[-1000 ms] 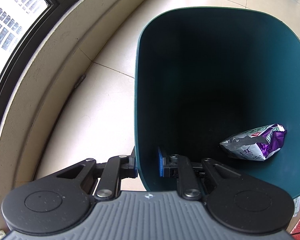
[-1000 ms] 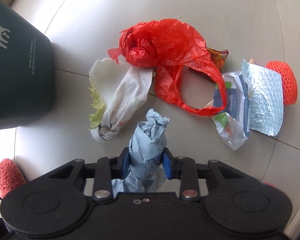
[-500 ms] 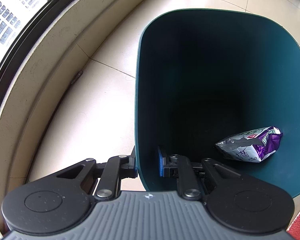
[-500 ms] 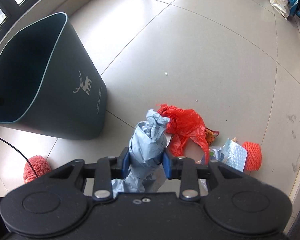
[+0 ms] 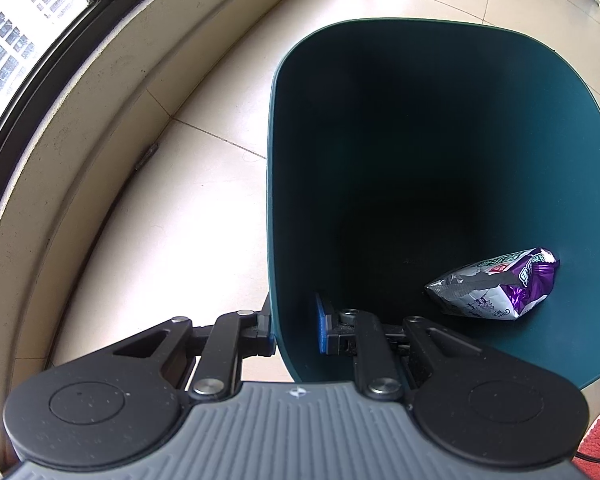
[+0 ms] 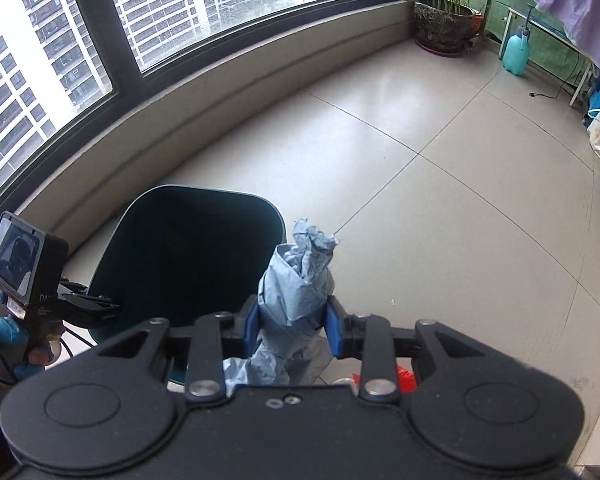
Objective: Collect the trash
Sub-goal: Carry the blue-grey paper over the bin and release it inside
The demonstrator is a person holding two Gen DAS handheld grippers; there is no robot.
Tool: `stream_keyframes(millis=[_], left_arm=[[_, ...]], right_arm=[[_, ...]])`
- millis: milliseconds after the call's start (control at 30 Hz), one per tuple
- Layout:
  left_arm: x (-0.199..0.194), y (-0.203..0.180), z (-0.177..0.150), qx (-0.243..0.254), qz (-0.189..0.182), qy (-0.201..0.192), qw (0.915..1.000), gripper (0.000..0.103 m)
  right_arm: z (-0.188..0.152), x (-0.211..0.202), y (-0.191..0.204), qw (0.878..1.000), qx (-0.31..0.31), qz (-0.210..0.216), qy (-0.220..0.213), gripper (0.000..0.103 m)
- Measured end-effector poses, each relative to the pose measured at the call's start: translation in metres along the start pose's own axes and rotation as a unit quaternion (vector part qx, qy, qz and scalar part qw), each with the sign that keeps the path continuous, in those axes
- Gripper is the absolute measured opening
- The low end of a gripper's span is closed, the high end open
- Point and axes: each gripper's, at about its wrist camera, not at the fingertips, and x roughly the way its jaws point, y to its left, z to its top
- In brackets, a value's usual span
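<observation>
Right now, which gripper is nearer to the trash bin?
Left. The left gripper clamps the bin wall at its rim; the right gripper, holding blue paper, is beside it, apart.

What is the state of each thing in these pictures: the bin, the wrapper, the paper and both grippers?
Green trash bin: tilted, open, wall pinched by the left gripper.
Purple snack wrapper: crumpled, lying inside the bin.
Blue crumpled paper: held off the floor, beside the bin opening.
Left gripper: shut on the bin wall.
Right gripper: shut on the paper.
Potted plant: upright on the floor by the window.
</observation>
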Motion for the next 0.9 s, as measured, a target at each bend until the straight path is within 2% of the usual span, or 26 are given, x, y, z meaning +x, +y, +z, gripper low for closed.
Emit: stream_keyframes(millis=[233, 400, 667, 800, 900], left_arm=[[-0.004, 0.004, -0.002, 0.002, 0.0, -0.003, 1.0, 0.018], [-0.006, -0.002, -0.008, 0.007, 0.0, -0.008, 0.9999, 0.018], [0.002, -0.015, -0.02, 0.013, 0.0, -0.013, 0.9998, 0.018], [0.005, -0.017, -0.021, 0.013, -0.002, -0.013, 0.9998, 0.018], [0.006, -0.019, -0.021, 0.013, -0.006, -0.013, 0.9998, 0.018]], right_arm=[[0.019, 0.072, 0.052, 0.999, -0.037, 0.01, 0.028, 0.032], [0.017, 0.131, 0.075, 0.997, -0.054, -0.001, 0.054, 0.032], [0.003, 0.204, 0.08, 0.993, -0.037, -0.014, 0.112, 0.032], [0.0, 0.227, 0.079, 0.988, -0.037, -0.013, 0.148, 0.033], [0.002, 0.226, 0.078, 0.989, -0.038, -0.018, 0.145, 0.035]])
